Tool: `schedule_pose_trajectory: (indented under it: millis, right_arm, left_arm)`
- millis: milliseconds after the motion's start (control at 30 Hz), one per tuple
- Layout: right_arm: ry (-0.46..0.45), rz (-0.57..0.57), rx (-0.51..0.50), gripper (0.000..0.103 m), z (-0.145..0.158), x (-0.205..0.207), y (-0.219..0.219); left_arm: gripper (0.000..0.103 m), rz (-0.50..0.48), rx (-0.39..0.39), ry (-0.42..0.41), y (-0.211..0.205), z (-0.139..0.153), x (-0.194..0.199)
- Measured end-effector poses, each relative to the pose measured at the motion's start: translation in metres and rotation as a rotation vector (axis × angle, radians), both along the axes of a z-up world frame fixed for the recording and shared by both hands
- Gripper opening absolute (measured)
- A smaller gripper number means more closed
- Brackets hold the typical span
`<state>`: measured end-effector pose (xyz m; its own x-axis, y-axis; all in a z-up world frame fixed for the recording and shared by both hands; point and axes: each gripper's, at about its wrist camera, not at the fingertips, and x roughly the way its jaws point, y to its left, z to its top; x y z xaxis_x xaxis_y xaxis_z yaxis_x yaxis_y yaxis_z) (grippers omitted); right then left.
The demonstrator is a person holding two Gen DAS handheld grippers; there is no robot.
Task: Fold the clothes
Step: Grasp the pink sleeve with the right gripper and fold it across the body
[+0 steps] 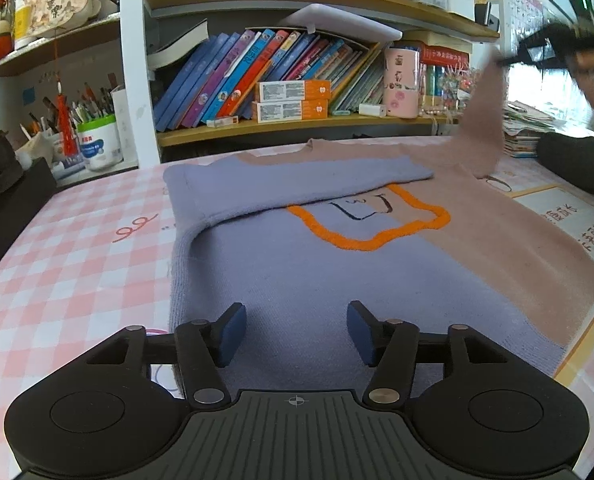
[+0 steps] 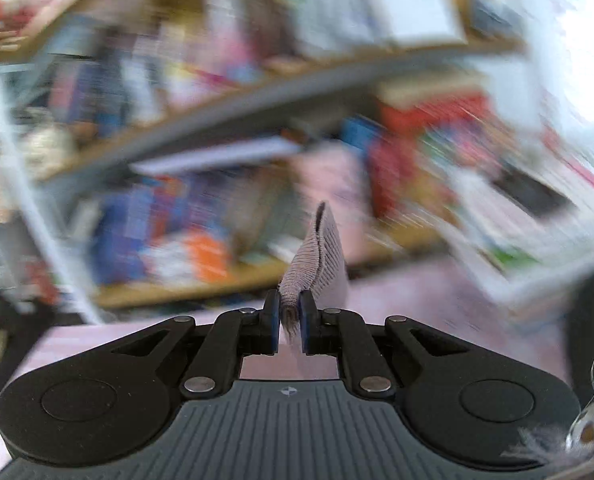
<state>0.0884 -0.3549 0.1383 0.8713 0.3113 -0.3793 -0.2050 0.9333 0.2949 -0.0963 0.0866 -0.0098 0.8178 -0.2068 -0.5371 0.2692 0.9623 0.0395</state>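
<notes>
Folding the sweater: blue sleeve lying across, we are lifting the mauve sleeve clamped in the right gripper; left gripper hovering open and empty.

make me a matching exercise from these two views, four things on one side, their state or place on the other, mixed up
Things:
1. left gripper
2. right gripper
3. blue sleeve
4. pink sleeve

States or places:
A. lifted off the sweater, cuff pinched
B. folded flat across the sweater's chest
C. open, hovering over the blue lower part, holding nothing
D. shut on ribbed pink knit

Right pairs: 1-C, 2-D, 3-B, 4-A
</notes>
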Motion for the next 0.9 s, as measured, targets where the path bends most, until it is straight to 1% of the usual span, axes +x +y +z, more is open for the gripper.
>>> schedule_pose_trajectory:
  millis: [67, 100, 167, 233, 300, 467, 633, 767, 800, 833, 900]
  right_arm:
    - [-0.051, 0.079, -0.007, 0.009, 0.022, -0.001, 0.035]
    - [-0.077, 0.118, -0.010, 0.009, 0.033, -0.002, 0.052]
    - [-0.095, 0.190, -0.009, 0.009, 0.043, 0.001, 0.085]
    - [-0.097, 0.256, -0.014, 0.009, 0.049, 0.006, 0.120]
    - [-0.091, 0.312, -0.024, 0.009, 0.048, 0.011, 0.152]
    - [-0.037, 0.399, -0.055, 0.009, 0.028, 0.016, 0.212]
    - [0.039, 0.441, -0.065, 0.009, -0.002, 0.030, 0.245]
    - [0.095, 0.475, -0.061, 0.010, -0.022, 0.037, 0.261]
    - [0.109, 0.484, -0.059, 0.011, -0.027, 0.039, 0.264]
    - [0.120, 0.493, -0.051, 0.018, -0.031, 0.041, 0.267]
    - [0.122, 0.504, -0.027, 0.025, -0.034, 0.040, 0.266]
  left_arm:
    - [0.069, -0.009, -0.004, -0.010, 0.000, 0.001, -0.002]
    - [0.069, -0.013, -0.007, -0.016, 0.000, 0.001, -0.003]
    - [0.070, -0.016, -0.016, -0.022, 0.001, 0.002, -0.004]
    - [0.071, -0.017, -0.031, -0.024, 0.003, 0.002, -0.005]
    - [0.072, -0.021, -0.047, -0.022, 0.005, 0.002, -0.003]
    - [0.073, -0.037, -0.075, -0.022, 0.008, 0.002, -0.003]
    - [0.073, -0.048, -0.096, -0.024, 0.010, 0.003, -0.004]
    - [0.074, -0.048, -0.102, -0.021, 0.010, 0.003, -0.003]
    - [0.074, -0.048, -0.102, -0.021, 0.010, 0.003, -0.003]
    - [0.074, -0.048, -0.103, -0.020, 0.010, 0.003, -0.003]
    - [0.074, -0.046, -0.105, -0.019, 0.011, 0.003, -0.003]
